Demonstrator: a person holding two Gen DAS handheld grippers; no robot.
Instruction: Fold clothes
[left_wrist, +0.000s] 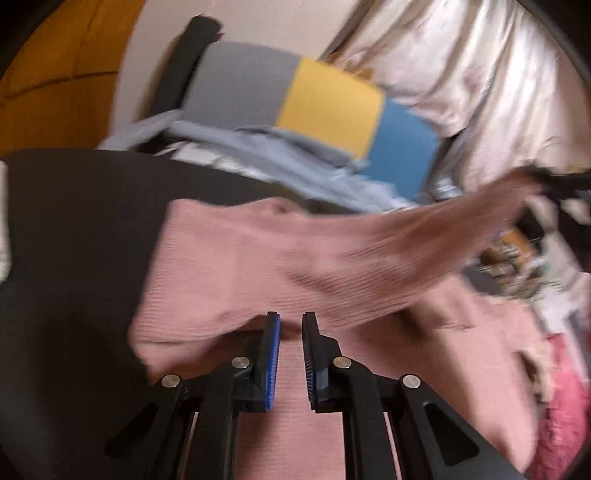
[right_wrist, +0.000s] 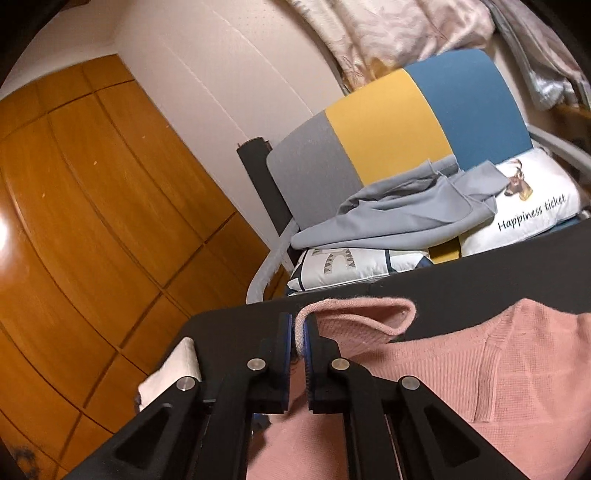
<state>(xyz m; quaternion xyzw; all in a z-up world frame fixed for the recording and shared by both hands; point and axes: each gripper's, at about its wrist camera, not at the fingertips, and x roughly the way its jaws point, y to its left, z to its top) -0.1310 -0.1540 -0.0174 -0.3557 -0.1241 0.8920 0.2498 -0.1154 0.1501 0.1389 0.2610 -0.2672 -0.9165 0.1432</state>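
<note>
A pink ribbed sweater (right_wrist: 461, 373) is seen on a black table (right_wrist: 480, 284). A chair back (right_wrist: 406, 125) is divided into 3 bands: grey, yellow, blue. A grey garment (right_wrist: 399, 218) and a white pillow (right_wrist: 532, 218) printed with a deer and black lettering are shown.

Pink sweater's (left_wrist: 258, 258) lifted sleeve motion-blurred
</note>
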